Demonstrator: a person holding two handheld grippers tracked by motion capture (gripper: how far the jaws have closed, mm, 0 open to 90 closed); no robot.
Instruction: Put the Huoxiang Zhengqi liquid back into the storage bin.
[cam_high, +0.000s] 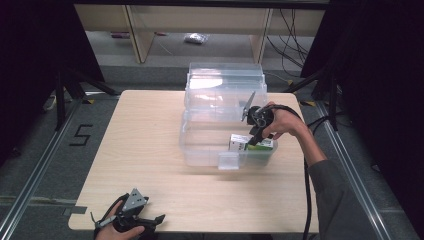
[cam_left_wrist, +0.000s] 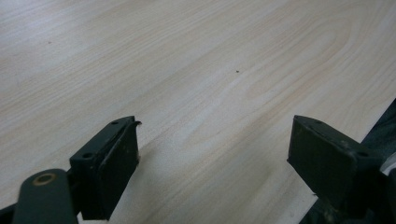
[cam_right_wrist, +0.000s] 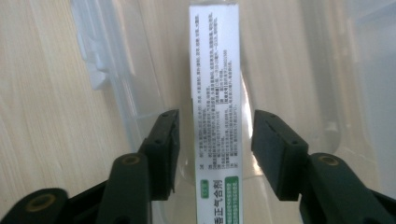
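Right gripper (cam_right_wrist: 215, 154): jaws parted, a clear gap on each side of the white-and-green box (cam_right_wrist: 215, 93). Pads (cam_right_wrist: 275, 154) not pressing on it. The box is between the jaws but not gripped.

Box lies inside the clear plastic bin (cam_high: 200, 145), in its near right part, resting on the bin floor by the look of it. From the high view the right gripper (cam_high: 256, 131) reaches down into the bin from the right, with the hand (cam_high: 282, 122) above the bin's rim. The bin's lid (cam_high: 225, 82) stands open behind.

Step in hand, as I judge it: letting go of the box in the bin and coming away.

To do it well:
- Keep the jaws wide enough that neither pad drags the box on the way up.
- Lift straight along the jaws' own line, not sideways; the box is narrow and could tip.
- Mind the bin's near wall and rim with the jaw tips.

Left gripper (cam_left_wrist: 212, 154): jaws wide apart, nothing between them, idle over the bare wooden table (cam_left_wrist: 187, 70) at its near edge, well apart from the bin.
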